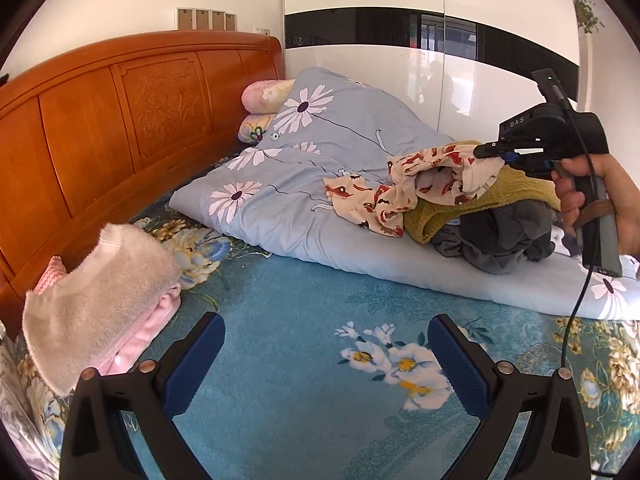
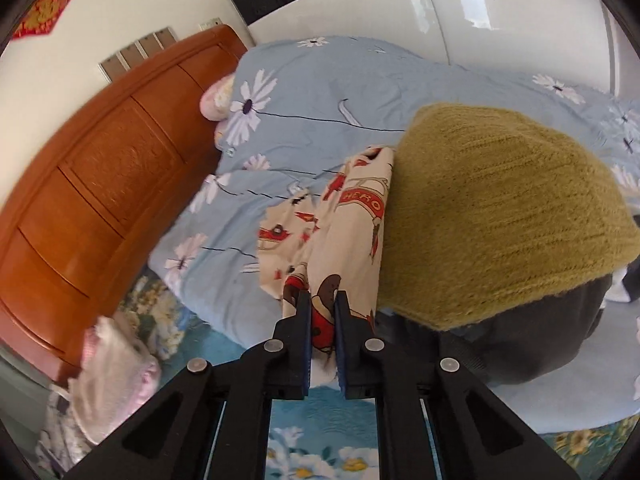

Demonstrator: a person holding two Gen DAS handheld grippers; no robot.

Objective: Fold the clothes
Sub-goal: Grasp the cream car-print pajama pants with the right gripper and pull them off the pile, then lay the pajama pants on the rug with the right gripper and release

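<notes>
**Right Jaws Clamped on Printed Garment; Left Jaws Spread Above Bed**

Right gripper (image 2: 323,300): the jaws are clenched on an edge of the cream cartoon-print garment (image 2: 344,216), which bears red figures and the word "HERO". The fabric passes between the two blue pads (image 2: 306,344) and is drawn up from the clothes pile. In the left wrist view, the same gripper (image 1: 490,150) is held by the person's right hand (image 1: 600,200), with the garment (image 1: 400,188) hanging from its tip over the pile.

Left gripper (image 1: 326,330): the jaws are released, spread wide, and hold nothing. They hover above the teal floral bedspread (image 1: 300,300).

Clothes pile: the printed garment lies partly against an olive-green knitted sweater (image 2: 500,208). The sweater rests on top of dark grey clothing (image 2: 520,340). The whole pile sits on a light blue quilt with a white daisy print (image 2: 320,92), which is bunched along the far side of the bed.

Folded items: a fluffy off-white sweater (image 1: 92,292) sits on top of a pink garment (image 1: 152,320), near the left gripper and just beside the headboard.

Surroundings: a carved orange-brown wooden headboard (image 1: 120,120) stands at the left. Pink floral pillows (image 1: 264,96) lie between the headboard and the quilt. A glossy white wardrobe with a black band (image 1: 400,28) stands behind the bed.
</notes>
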